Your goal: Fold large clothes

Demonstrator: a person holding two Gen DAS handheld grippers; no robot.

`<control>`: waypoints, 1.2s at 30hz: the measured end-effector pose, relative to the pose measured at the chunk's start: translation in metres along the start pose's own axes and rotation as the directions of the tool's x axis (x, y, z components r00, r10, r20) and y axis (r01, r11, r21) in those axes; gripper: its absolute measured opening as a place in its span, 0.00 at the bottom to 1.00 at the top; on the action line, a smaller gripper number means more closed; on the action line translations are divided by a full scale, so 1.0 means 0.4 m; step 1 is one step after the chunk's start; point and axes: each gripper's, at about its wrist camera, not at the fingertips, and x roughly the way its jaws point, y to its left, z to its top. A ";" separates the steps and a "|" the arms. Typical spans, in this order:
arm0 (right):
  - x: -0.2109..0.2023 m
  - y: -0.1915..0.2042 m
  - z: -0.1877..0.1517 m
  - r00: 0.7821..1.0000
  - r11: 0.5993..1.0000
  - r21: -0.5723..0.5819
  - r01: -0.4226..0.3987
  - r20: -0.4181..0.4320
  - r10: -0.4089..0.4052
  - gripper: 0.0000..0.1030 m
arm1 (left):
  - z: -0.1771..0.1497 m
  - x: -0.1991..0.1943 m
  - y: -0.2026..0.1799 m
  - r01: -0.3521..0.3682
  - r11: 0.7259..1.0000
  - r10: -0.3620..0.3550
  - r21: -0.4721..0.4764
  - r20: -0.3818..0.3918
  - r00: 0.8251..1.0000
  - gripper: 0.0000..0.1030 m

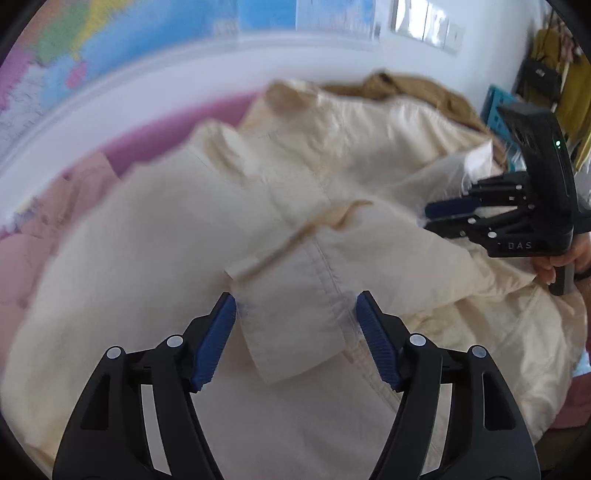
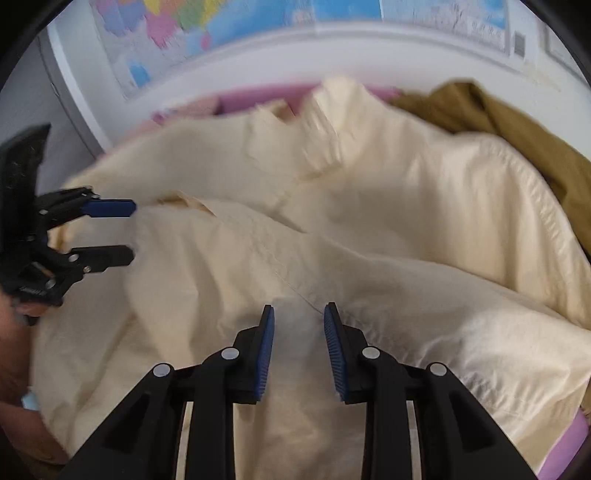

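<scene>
Mostly the pictures are filled by a large cream garment (image 1: 207, 236), a shirt or light jacket of thin woven cloth, lying rumpled and spread across a pink bed cover (image 1: 177, 129) in front of a white wall with a coloured map (image 1: 122, 33). Its cloth is pale, softly creased and piled in loose folds, with stitched seams running over it and a collar-like ridge bunched up at the far side. In the left wrist view a flat cuffed end, seemingly a sleeve, lies folded back over the body of the garment, its stitched hem near the camera. The left gripper (image 1: 295, 321) hangs over that cuffed end with its blue-padded jaws spread wide on either side of it, the pads not pressing the cloth. The right gripper (image 2: 299, 328) points down at a seam in the near part of the garment, its jaws parted by a narrow gap with nothing pinched between them. Each gripper shows at the edge of the other's view, held in a hand (image 1: 554, 264). A tan-brown garment (image 2: 524, 129) lies heaped at the far right, partly under the cream one
</scene>
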 end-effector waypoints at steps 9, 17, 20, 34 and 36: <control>-0.058 -0.002 -0.003 0.999 0.999 0.019 -0.026 0.045 0.025 0.23 | -0.005 0.028 -0.004 -0.014 0.999 0.013 -0.033 -0.035 0.999 0.67; -0.034 0.142 0.028 0.998 0.987 -0.148 -0.059 0.014 0.062 0.35 | -0.091 -0.201 0.057 -0.079 0.987 0.097 -0.141 0.124 0.987 0.68; 0.029 0.135 0.028 0.998 0.991 -0.129 -0.048 -0.053 0.042 0.35 | -0.145 -0.282 0.106 -0.148 0.969 0.178 -0.196 0.149 0.973 0.72; -0.076 0.253 0.021 0.989 0.980 -0.146 -0.138 0.022 0.143 0.49 | -0.431 -0.420 0.273 -0.255 0.881 0.305 -0.398 0.066 0.950 0.78; -0.087 0.306 0.021 0.975 0.960 -0.181 -0.215 0.020 0.222 0.50 | -0.457 -0.416 0.273 -0.250 0.882 0.296 -0.400 0.056 0.954 0.78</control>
